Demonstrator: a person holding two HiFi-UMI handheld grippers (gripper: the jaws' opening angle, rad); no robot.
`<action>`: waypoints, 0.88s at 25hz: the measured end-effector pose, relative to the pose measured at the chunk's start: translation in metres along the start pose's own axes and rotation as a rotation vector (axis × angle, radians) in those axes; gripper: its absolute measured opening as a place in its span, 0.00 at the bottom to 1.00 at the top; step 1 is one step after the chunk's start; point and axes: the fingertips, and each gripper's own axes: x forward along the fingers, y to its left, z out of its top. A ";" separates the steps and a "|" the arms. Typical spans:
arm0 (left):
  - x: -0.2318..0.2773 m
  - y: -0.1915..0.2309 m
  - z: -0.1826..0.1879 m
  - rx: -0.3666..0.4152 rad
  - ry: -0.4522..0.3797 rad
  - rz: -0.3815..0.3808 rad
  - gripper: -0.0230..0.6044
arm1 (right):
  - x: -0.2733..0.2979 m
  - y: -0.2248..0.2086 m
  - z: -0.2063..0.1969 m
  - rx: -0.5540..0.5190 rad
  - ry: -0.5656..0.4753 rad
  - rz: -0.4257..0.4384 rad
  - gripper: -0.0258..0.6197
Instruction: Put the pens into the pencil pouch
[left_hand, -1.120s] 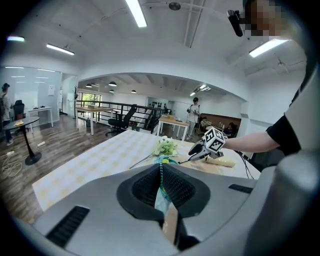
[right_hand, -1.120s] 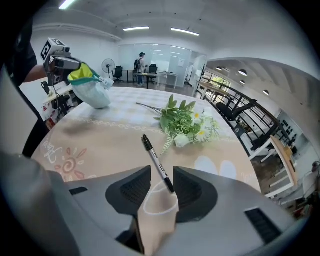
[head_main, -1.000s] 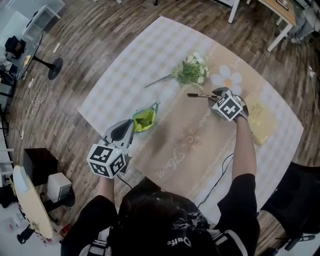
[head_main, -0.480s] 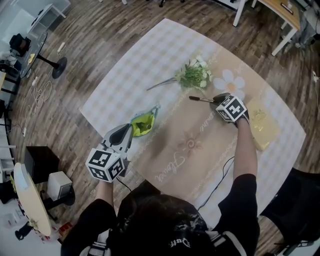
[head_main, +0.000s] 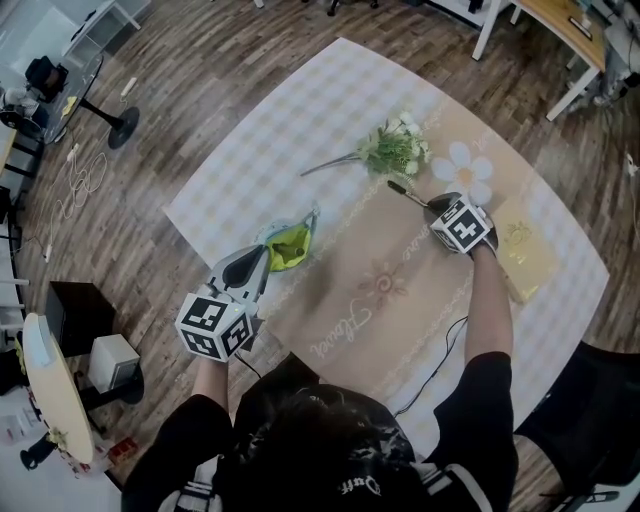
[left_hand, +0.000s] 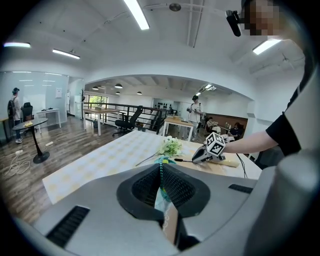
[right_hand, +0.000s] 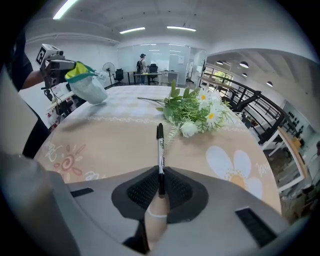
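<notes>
Flowered tablecloth (head_main: 350, 300) over plank floor (head_main: 150, 150), open office beyond. Left gripper (head_main: 264, 260) clamps the pouch (head_main: 288, 243); right gripper (head_main: 430, 205), jaws just closing, pinches the pen (head_main: 405, 192) — its lettering shows only in the right gripper view.

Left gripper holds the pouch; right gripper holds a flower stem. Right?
Not a stem: the right gripper holds a black pen, its jaws having just been closing on it, as the right gripper view shows. The left gripper does hold the pouch.

pouch (head_main: 288, 243) left on table (head_main: 330, 110), flowers (head_main: 395, 150) behind pen (head_main: 405, 192)
</notes>
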 end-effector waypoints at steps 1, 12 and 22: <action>-0.001 0.000 0.000 -0.003 -0.005 0.002 0.08 | -0.003 0.002 0.000 -0.005 0.002 -0.007 0.11; -0.025 -0.011 -0.009 0.003 -0.026 -0.006 0.08 | -0.068 0.036 0.003 -0.079 -0.006 -0.112 0.11; -0.056 -0.018 -0.032 0.022 -0.052 -0.029 0.08 | -0.136 0.100 0.023 -0.223 -0.022 -0.243 0.11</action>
